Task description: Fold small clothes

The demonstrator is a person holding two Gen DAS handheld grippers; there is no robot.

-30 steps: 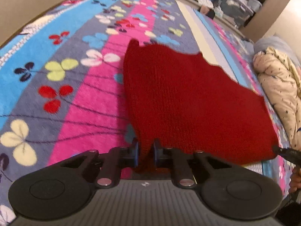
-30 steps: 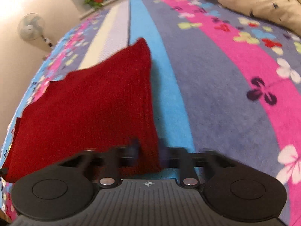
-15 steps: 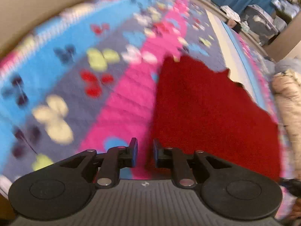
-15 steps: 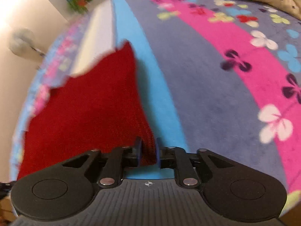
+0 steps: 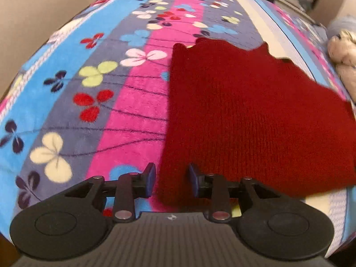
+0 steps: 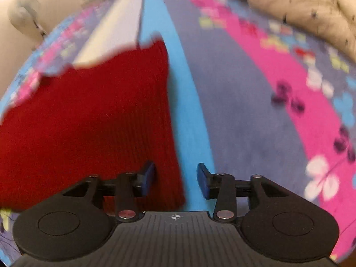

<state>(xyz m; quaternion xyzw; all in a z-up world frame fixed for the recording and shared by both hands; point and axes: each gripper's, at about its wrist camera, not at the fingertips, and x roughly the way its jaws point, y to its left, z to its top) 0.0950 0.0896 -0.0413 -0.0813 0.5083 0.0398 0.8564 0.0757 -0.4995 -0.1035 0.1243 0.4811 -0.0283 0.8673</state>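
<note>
A dark red knitted garment [image 5: 255,115] lies flat on a flowered striped blanket [image 5: 93,102]. My left gripper [image 5: 171,179] is open, its jaws either side of the garment's near left corner, not gripping it. In the right wrist view the same garment [image 6: 89,120] fills the left half. My right gripper [image 6: 175,179] is open around the garment's near right corner, which lies between the jaws. The view is blurred.
A cream quilted bundle [image 6: 311,13] lies at the far right of the bed, also at the right edge of the left wrist view [image 5: 342,51]. A white fan [image 6: 24,15] stands by the wall. Beige wall [image 5: 33,6] borders the bed on the left.
Both grippers were shut on the garment's near corners and lifted it; they have opened and let go, and the garment now lies flat on the blanket.
</note>
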